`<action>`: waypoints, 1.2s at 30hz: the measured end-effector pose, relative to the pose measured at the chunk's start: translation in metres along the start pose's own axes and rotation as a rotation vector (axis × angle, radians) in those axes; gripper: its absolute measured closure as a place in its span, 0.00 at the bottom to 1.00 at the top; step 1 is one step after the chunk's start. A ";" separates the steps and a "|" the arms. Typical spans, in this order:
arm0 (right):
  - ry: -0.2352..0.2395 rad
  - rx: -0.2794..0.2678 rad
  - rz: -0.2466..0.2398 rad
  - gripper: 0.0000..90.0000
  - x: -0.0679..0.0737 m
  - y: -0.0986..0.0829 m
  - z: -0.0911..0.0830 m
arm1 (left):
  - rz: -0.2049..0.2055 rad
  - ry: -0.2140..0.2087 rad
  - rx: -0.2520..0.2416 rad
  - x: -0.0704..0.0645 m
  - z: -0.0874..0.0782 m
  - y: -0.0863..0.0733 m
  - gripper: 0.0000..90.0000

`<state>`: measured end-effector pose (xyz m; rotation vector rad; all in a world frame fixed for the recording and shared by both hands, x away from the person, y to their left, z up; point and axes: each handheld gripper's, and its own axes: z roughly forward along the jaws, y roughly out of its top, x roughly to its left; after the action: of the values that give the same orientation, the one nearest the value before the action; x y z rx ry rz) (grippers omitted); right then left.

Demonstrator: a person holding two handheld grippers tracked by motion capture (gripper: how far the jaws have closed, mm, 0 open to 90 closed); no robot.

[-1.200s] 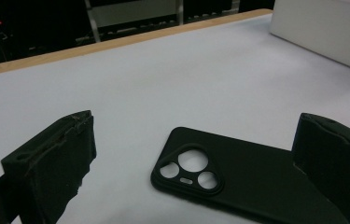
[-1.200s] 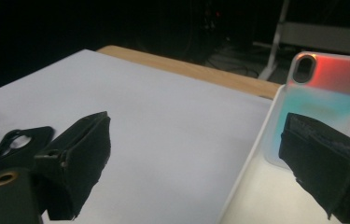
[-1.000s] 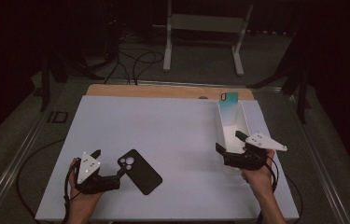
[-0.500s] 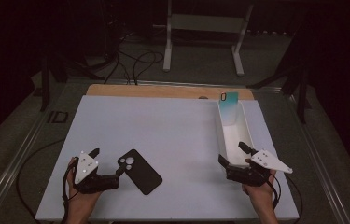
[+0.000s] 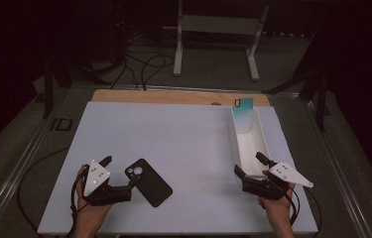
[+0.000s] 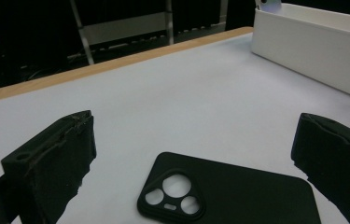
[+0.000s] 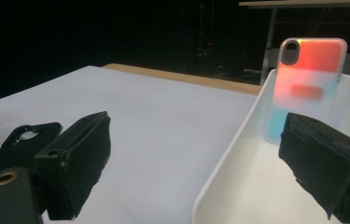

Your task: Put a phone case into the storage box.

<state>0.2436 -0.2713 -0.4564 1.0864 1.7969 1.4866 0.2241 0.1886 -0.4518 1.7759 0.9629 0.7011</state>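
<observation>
High view. We log a white table sheet [image 5: 183, 148] with a black phone case [image 5: 149, 182] lying flat near its front edge, camera cutout toward the left gripper [image 5: 124, 184]. That gripper sits just beside the case, its jaws spread, holding nothing. At the far right stands a long white tray [image 5: 247, 148]; a gradient phone case [image 5: 243, 110] leans upright at its far end. The right gripper [image 5: 249, 166] rests at the tray's near end, jaws apart and empty.

Left gripper view. We see the black phone case [image 6: 233, 193] on the sheet between the two wide-set jaws, not yet touched by either. The white tray [image 6: 312, 51] shows well apart, farther off.

Right gripper view. We record the gradient phone case [image 7: 305, 84], orange above and blue below, propped against the end wall of the white tray [image 7: 228, 186]. The jaws stand open, one on each side of the tray's near wall. The black phone case [image 7: 16, 140] lies off at the left.

Progress, as we judge it: one case is already stowed in the tray; the black case is not yet picked up, so grasping, carrying and placing it remain.
</observation>
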 end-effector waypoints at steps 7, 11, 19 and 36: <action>-0.004 0.002 -0.001 0.10 0.000 -0.001 0.000 | 0.012 -0.017 -0.003 -0.006 0.003 0.004 0.00; -0.005 -0.006 0.000 0.10 0.001 0.000 0.000 | 0.011 -0.033 -0.009 -0.009 0.006 0.006 0.00; -0.009 -0.005 0.004 0.10 0.000 -0.001 0.001 | 0.032 -0.083 0.029 -0.020 0.023 0.010 0.01; -0.014 -0.012 -0.001 0.10 0.001 0.000 -0.001 | -0.039 -0.160 0.230 -0.036 0.075 0.012 0.63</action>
<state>0.2425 -0.2710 -0.4560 1.0873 1.7772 1.4837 0.2690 0.1197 -0.4700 1.9740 0.9976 0.4293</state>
